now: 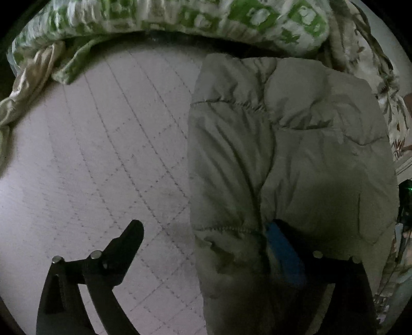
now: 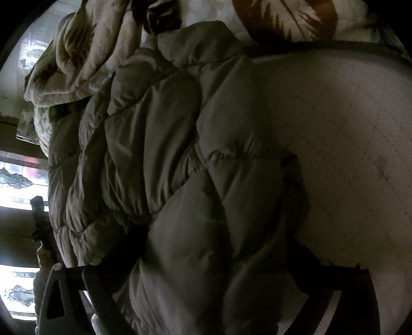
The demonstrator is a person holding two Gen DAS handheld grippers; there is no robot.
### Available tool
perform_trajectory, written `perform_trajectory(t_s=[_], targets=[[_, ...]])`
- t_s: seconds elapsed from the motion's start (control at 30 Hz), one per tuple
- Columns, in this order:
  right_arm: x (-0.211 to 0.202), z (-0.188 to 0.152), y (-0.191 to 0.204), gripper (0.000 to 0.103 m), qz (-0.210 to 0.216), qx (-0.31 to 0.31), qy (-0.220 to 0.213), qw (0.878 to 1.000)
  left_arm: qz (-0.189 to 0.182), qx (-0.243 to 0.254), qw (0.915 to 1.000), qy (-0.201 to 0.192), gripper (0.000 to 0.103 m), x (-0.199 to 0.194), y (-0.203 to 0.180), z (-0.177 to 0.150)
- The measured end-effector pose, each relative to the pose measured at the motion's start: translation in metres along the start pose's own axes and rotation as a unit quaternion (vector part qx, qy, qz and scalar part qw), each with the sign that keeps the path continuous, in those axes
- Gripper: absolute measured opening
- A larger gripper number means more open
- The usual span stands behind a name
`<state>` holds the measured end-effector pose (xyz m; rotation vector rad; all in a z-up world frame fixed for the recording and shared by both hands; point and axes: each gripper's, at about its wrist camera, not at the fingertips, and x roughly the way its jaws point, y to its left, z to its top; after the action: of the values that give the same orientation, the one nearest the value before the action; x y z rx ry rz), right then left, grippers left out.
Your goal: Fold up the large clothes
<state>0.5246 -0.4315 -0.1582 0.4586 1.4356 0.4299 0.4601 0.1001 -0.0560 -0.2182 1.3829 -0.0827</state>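
A puffy grey-beige quilted jacket [image 1: 296, 144] lies on a pale quilted mattress [image 1: 103, 154], folded into a thick bundle. My left gripper [image 1: 206, 226] is open: its left finger [image 1: 131, 237] hangs over bare mattress and its right finger with a blue pad [image 1: 280, 247] is tucked in a fold at the jacket's near edge. In the right wrist view the jacket [image 2: 180, 167] fills the middle and covers the right gripper [image 2: 195, 270]; its fingertips are hidden under the fabric, with the mattress [image 2: 347, 154] to the right.
A green-and-white patterned quilt [image 1: 180, 15] is bunched along the far edge of the mattress. A leaf-print blanket [image 2: 90, 51] lies beyond the jacket. A window with patterned glass [image 2: 18, 180] is at the left of the right wrist view.
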Motion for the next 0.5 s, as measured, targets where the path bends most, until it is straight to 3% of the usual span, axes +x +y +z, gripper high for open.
perform_trajectory(t_s=[0.2,0.5], targets=[[-0.008,-0.003,-0.018,0.103,0.014,-0.006,0.007,1.000,-0.030,-0.012,0.9994,0.011,0.103,0.030,0.001,0.001],[0.013,-0.001,-0.029,0.103,0.013,-0.007,0.014,1.000,0.001,0.037,0.9993,0.003,0.102,0.048,-0.031,0.001]])
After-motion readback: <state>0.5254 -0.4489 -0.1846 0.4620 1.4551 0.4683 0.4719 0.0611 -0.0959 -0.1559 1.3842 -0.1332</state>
